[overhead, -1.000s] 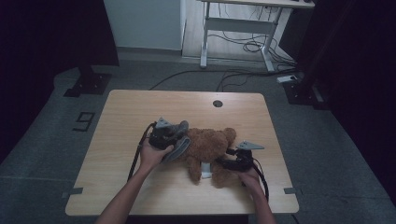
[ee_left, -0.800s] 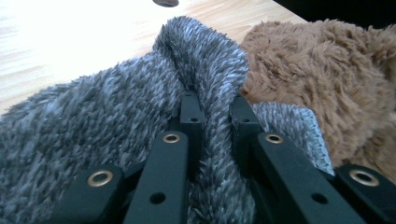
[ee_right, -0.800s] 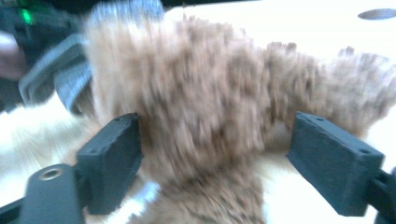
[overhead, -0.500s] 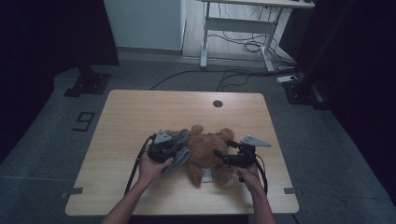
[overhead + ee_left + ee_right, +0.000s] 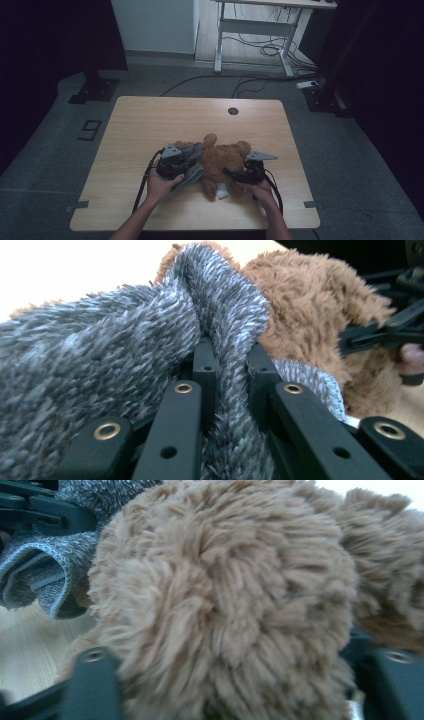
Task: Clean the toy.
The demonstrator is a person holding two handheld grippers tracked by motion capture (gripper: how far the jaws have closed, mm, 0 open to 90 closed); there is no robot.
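From the high view I see the brown teddy bear (image 5: 225,162) lying low of centre on the desk (image 5: 150,125), its long axis running from upper left to lower right, though which end is the head I cannot make out at this size. A grey knitted garment (image 5: 192,174) lies against its left side, partly covered by my left claw (image 5: 186,159), so its full outline is hidden. My left hand (image 5: 162,186) comes up from the bottom edge, forearm slanting right, and my right hand (image 5: 257,189) comes in at the lower right with the right claw (image 5: 239,175) against the bear's right flank; its tips are lost in the fur. In the left gripper view the claw is clamped narrow on a fold of the grey knit, which rises between the black jaws at centre and drapes over the left half of the frame, cutting off the bear's near side; the bear fills the upper right, and the other claw shows blurred at the right edge. In the right gripper view a rounded brown limb sits between the jaws, which have just been closing; fur covers the pads, so I cannot tell whether they press on it. The grey knit shows at the upper left.
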